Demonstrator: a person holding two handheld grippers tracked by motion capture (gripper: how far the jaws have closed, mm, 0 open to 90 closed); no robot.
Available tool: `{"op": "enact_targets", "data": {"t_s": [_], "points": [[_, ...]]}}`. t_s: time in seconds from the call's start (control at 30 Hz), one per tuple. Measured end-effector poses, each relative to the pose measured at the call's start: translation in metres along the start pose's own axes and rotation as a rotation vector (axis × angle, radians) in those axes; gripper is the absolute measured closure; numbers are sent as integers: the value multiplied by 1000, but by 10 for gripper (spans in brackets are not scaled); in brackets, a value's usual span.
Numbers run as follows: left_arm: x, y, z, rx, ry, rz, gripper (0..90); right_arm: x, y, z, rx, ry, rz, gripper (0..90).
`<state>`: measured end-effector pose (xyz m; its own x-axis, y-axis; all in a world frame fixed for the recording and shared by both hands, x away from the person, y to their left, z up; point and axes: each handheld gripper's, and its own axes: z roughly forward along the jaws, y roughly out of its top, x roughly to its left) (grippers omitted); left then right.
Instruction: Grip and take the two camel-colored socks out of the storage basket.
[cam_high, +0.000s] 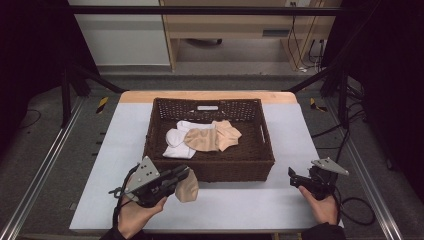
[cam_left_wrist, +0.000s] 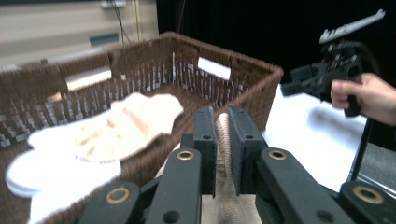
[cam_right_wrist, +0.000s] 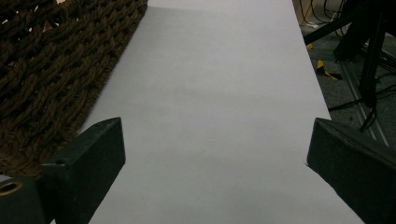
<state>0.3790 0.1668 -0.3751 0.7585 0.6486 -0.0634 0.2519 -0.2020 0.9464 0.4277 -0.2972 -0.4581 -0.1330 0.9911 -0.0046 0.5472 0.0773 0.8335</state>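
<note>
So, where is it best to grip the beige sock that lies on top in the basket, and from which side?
Grip the beige sock at its right end, probably from straight above: the basket walls block any sideways approach. That end splays out onto the bare basket floor, clear of the white sock, so only one layer is pinched.
</note>
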Motion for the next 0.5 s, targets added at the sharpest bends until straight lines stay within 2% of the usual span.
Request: {"op": "enact_targets", "data": {"t_s": [0.07,0.23,0.5], "points": [[0,-12,2,31,-1,-10,819,0,0,-1,1,-4,-1,46],[0,-25,6,67,-4,-19,819,1,0,0,2,-5,-5,46],[8,-53,24,168,10,-51,818,1,0,0,5,-5,-7,47]]}}
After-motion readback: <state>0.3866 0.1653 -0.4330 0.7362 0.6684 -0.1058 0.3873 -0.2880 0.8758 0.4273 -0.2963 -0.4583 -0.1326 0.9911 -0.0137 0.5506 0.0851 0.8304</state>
